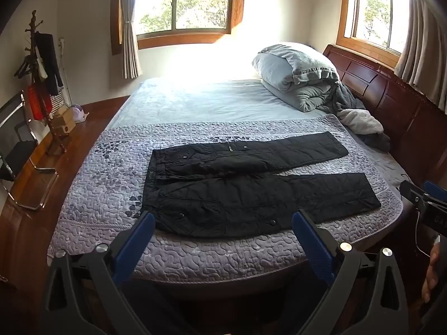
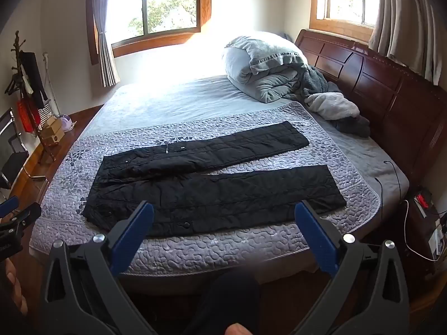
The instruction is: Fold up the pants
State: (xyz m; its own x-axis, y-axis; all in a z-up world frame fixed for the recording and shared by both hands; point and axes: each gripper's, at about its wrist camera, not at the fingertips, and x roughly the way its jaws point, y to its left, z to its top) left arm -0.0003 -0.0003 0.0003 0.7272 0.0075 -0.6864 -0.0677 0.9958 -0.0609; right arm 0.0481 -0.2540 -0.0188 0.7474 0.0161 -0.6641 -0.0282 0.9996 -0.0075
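Black quilted pants (image 1: 251, 187) lie flat and spread on the grey quilted bedspread (image 1: 111, 195), waist to the left, both legs reaching right with a gap between them. They also show in the right wrist view (image 2: 206, 178). My left gripper (image 1: 223, 217) is open and empty, held above the bed's near edge in front of the waist and near leg. My right gripper (image 2: 223, 209) is open and empty, held in front of the near leg. The right gripper shows at the right edge of the left wrist view (image 1: 424, 198); the left gripper shows at the left edge of the right wrist view (image 2: 14, 217).
A rolled grey duvet (image 1: 296, 75) and loose blankets (image 1: 360, 122) lie at the head of the bed by the dark wooden headboard (image 1: 391, 92). A coat rack (image 1: 42, 78) and chair (image 1: 16, 150) stand on the left. A cable and power strip (image 2: 421, 198) sit at the right.
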